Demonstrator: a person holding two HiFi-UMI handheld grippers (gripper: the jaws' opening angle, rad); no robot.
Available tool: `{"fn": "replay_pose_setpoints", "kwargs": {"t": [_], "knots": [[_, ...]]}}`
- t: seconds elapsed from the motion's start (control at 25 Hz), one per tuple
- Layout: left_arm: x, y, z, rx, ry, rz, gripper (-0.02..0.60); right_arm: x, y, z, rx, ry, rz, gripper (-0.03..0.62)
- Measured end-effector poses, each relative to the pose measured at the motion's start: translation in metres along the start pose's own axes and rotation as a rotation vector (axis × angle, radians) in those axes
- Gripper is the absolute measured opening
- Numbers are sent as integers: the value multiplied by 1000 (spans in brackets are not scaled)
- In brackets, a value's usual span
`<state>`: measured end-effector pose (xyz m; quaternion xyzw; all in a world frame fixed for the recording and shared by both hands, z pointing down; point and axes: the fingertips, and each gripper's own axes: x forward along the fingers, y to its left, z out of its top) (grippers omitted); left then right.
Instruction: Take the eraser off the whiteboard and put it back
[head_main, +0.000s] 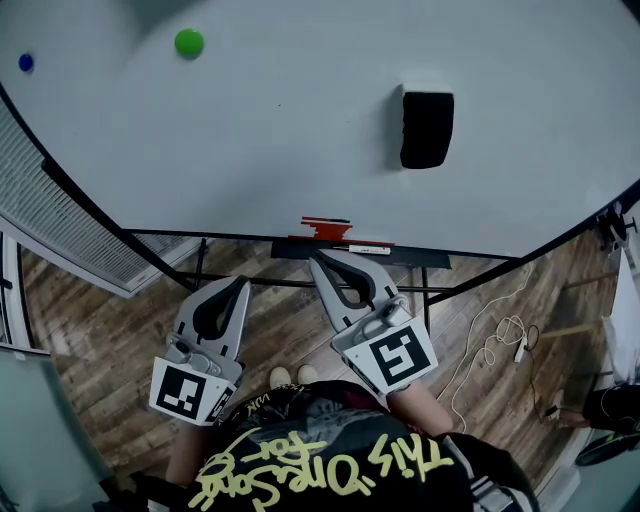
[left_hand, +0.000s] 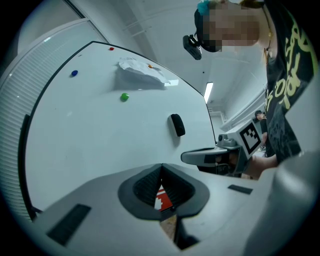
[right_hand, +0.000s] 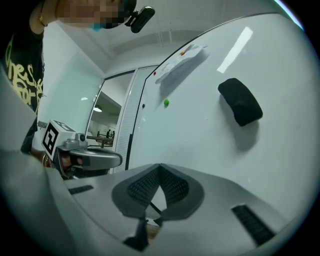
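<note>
Head view: we hold both grippers side by side, close to our body, pointing at the whiteboard. The left gripper and the right gripper each have their jaws pressed together on nothing. The black eraser clings to the board at one o'clock from the right gripper, well apart from it. A green magnet sits at eleven o'clock.

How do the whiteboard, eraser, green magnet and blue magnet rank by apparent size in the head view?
1. whiteboard, by far the largest
2. eraser
3. green magnet
4. blue magnet: it looks smaller than the green one, but it sits at the frame's edge, so the two magnets may really match.
</note>
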<state>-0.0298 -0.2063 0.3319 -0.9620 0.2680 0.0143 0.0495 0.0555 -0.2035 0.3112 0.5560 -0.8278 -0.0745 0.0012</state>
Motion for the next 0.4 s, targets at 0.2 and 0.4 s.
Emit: {"fn": "replay_pose_setpoints", "kwargs": {"t": [0.2,0.4], "knots": [[2,2,-2,-5,2,-5,8,2,-1,-2,3,13,-4,9],[4,1,-1,-4,2,-11,7,-2,-3,-13,11,83,-10,9]]}}
